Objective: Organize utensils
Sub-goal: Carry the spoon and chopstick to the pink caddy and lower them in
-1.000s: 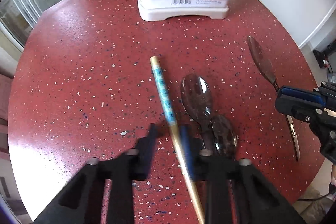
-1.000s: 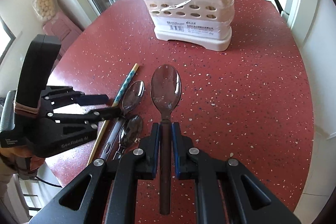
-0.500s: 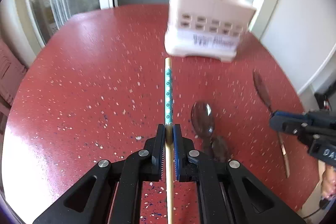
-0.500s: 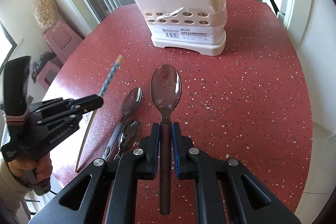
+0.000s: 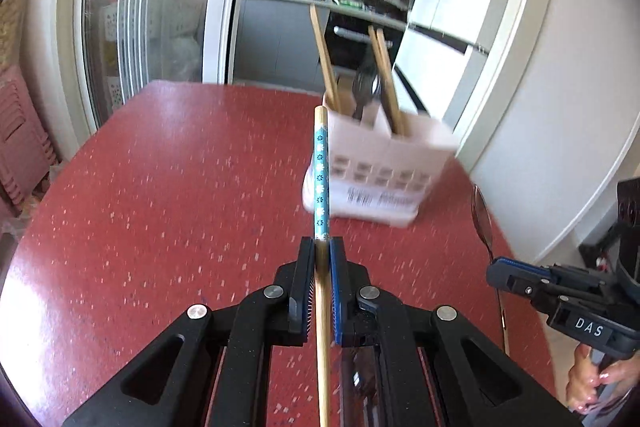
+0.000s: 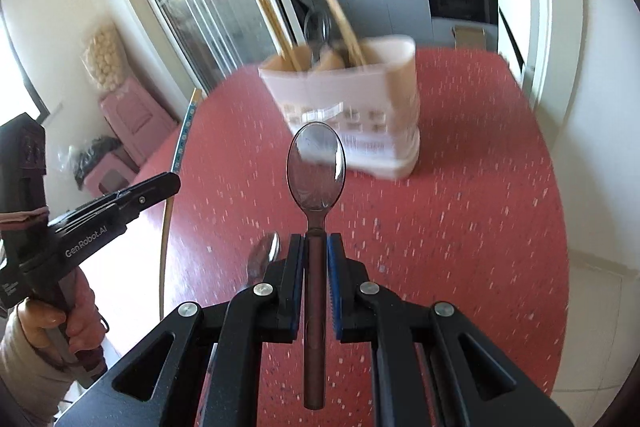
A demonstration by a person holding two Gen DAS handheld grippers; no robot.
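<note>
L gripper [image 5: 320,267] clamps chopstick [image 5: 321,171], R gripper [image 6: 316,267] clamps spoon [image 6: 316,167]. Both long; I risk snagging caddy [image 6: 360,115] rim, tipping it.

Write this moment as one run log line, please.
left gripper: shut on chopstick | right gripper: shut on spoon | both lifted, facing holder | table
</note>
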